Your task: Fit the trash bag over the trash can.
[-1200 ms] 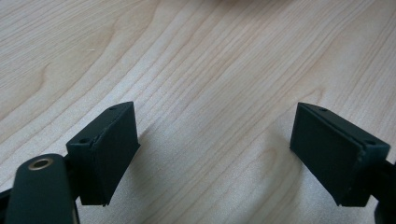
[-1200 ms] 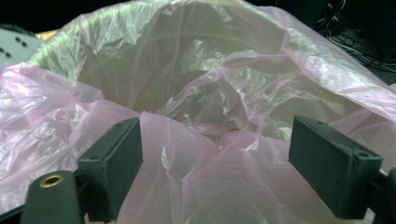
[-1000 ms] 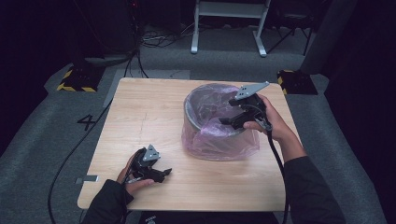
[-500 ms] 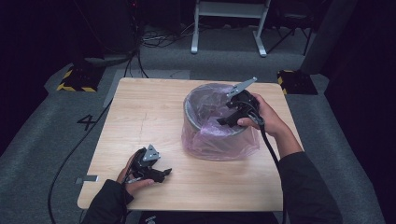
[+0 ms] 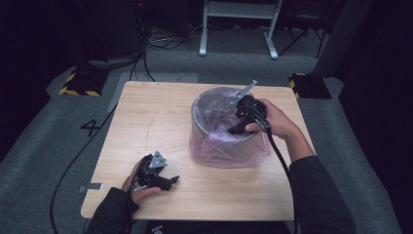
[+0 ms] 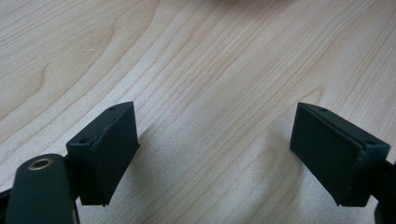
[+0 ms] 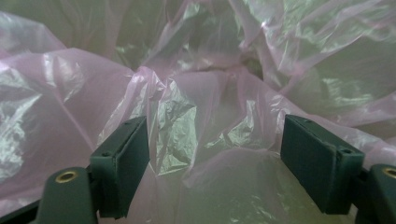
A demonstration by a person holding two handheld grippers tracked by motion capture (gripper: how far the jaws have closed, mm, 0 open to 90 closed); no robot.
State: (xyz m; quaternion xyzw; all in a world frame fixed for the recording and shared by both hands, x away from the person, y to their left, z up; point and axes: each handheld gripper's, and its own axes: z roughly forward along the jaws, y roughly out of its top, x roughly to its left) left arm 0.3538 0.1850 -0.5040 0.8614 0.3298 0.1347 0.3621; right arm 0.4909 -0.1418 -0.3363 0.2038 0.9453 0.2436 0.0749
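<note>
A round grey bin point(image 5: 197, 118) lined with a thin pink plastic bag point(image 5: 229, 152) stands right of centre on the wooden table point(image 5: 146, 112). My right gripper point(image 5: 235, 128) reaches over the bin's right rim and points down into its mouth. In the right gripper view it point(image 7: 215, 140) faces the crumpled bag film point(image 7: 196, 88). Its jaws have just been closing a little and still stand wide, with loose folds of film between them and not pinched. My left gripper point(image 5: 170, 181) rests on the table near the front edge. Its jaws point(image 6: 215, 135) are open over bare wood.
The bag's skirt spreads on the table around the bin's base. Cables trail from both grippers off the front edge. Beyond the table lie grey carpet, a yellow-and-black striped block point(image 5: 78, 84) at the left and a white frame point(image 5: 238, 29) at the back.
My right gripper has shifted left over the bin's rim and tipped down into the bag. The left gripper has stayed where it was.
</note>
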